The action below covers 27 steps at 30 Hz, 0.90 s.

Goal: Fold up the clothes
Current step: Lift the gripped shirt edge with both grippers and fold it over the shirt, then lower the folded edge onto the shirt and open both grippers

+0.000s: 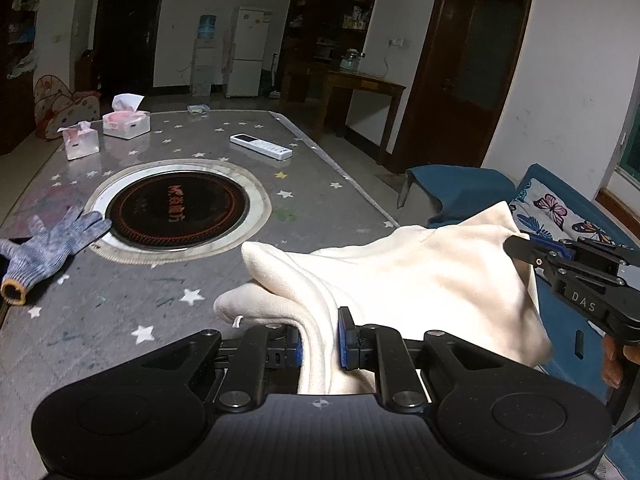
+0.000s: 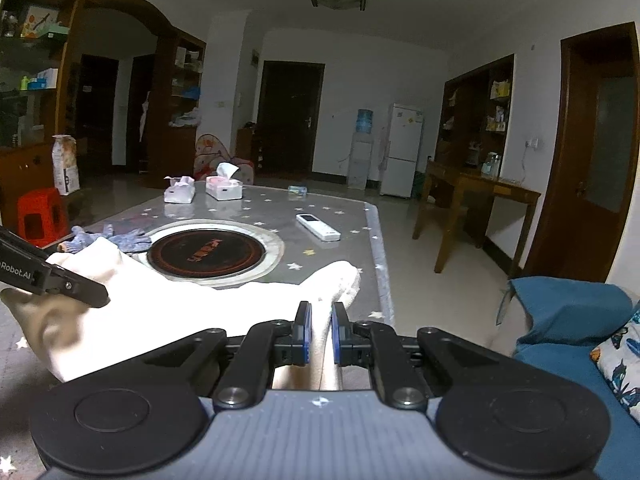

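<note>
A cream fleece garment (image 1: 400,276) hangs lifted between both grippers above the near end of the star-patterned table (image 1: 168,292). My left gripper (image 1: 320,336) is shut on a bunched fold of it. In the left wrist view my right gripper (image 1: 516,240) pinches the cloth's far right corner. In the right wrist view, my right gripper (image 2: 321,334) is shut on the cream garment (image 2: 224,312), which stretches left to my left gripper (image 2: 102,298). Parts of the garment droop toward the tabletop.
A round black induction plate (image 1: 176,208) is set in the table's middle. A grey knit glove (image 1: 48,244) lies at its left, two tissue packs (image 1: 126,122) and a white remote (image 1: 260,146) farther back. A blue sofa (image 1: 460,192) with a butterfly cushion stands at the right.
</note>
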Tool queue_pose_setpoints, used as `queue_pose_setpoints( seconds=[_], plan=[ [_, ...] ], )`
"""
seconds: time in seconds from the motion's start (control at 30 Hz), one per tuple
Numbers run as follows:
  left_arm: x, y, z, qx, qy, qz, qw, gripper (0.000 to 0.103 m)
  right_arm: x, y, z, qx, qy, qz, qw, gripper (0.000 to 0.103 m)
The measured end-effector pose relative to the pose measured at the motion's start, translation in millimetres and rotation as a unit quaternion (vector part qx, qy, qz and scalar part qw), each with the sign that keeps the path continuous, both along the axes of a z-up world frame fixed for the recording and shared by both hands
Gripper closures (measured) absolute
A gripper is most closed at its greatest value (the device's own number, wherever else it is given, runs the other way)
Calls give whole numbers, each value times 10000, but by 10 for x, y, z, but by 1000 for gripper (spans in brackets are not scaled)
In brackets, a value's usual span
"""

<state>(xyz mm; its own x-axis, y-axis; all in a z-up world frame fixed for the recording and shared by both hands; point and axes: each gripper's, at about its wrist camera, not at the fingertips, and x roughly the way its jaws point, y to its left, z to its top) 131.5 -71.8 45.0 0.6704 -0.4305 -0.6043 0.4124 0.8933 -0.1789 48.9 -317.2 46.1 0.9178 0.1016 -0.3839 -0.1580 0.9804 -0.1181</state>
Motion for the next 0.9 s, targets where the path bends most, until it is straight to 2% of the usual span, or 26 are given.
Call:
queue_pose_setpoints(
  seconds=[0.27, 0.37, 0.47, 0.53, 0.6, 0.67, 0.7, 0.73, 0.9],
  plan=[
    [96, -153, -65, 165, 59, -27, 9998, 86, 83, -94, -73, -26, 66, -120, 9999, 94],
    [113, -201, -85, 252, 60, -28, 9997, 86, 112, -135, -88, -21, 72, -178, 9998, 101],
    [134, -239, -128, 336, 110, -36, 9994, 86, 139, -204, -77, 132, 141, -231, 9995, 101],
    [143, -253, -157, 448, 92, -16, 9990, 86, 129, -198, -86, 2, 63, -293, 9996, 101],
    [155, -238, -167, 445, 120, 3, 9989, 86, 148, -223, -97, 143, 188, -245, 9994, 101],
    [163, -223, -171, 440, 137, 18, 9989, 86, 167, -267, -131, 265, 270, -283, 9989, 99],
    [163, -219, -174, 450, 140, 22, 9989, 86, 177, -285, -160, 306, 324, -293, 9986, 95],
    [162, -217, -179, 461, 145, 27, 9988, 86, 188, -304, -190, 347, 379, -301, 9982, 86],
    [167, -185, -214, 495, 197, 69, 9986, 86, 221, -360, -339, 477, 679, -313, 9961, 74]
  ],
)
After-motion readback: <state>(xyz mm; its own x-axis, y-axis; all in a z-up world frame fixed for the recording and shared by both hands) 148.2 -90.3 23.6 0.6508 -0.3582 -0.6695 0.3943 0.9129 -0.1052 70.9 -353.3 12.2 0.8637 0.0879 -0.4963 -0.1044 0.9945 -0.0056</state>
